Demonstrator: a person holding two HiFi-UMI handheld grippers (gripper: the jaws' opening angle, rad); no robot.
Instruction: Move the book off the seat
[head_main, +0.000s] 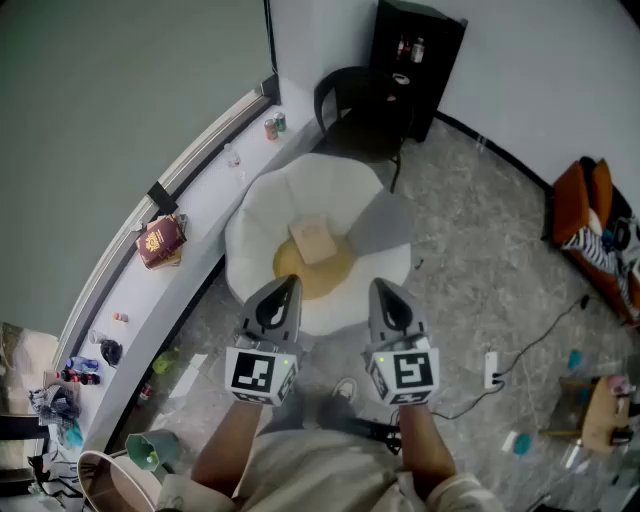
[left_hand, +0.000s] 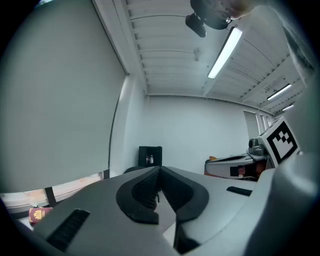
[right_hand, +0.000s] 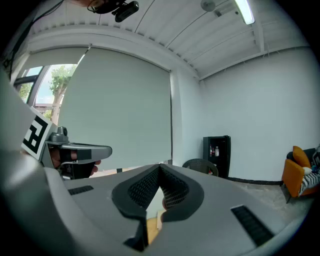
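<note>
We hold both grippers side by side over the near edge of the seat (head_main: 250, 225), a white, petal-shaped chair with a yellow cushion (head_main: 330, 278) in its hollow. The book (head_main: 312, 240) lies flat on that cushion, ahead of the tips and below them. It sits between the two lines of reach, somewhat nearer that of the left gripper (head_main: 287, 290), and apart from both. Nothing touches it yet.

The left gripper has its jaws pressed together with nothing between them; its own view shows the pads meeting at the tip. The right gripper (head_main: 384, 292) is likewise closed and empty. Through the slot under its pads we glimpse some yellow and tan, probably the cushion and book below.

The step in hand, as we judge it, is the reach. To do it well we should pick one gripper, spread its jaws before it arrives, and tip it downward — both now point nearly level, over the book rather than at it. The cushion looks soft, so one pad should slip under an edge, and the near edge seems easiest. Too shallow a pinch could lift only the cover and let the pages fan open. The long ledge (head_main: 205, 200), out beyond the left gripper's outer side, looks like one place to set the book down.
</note>
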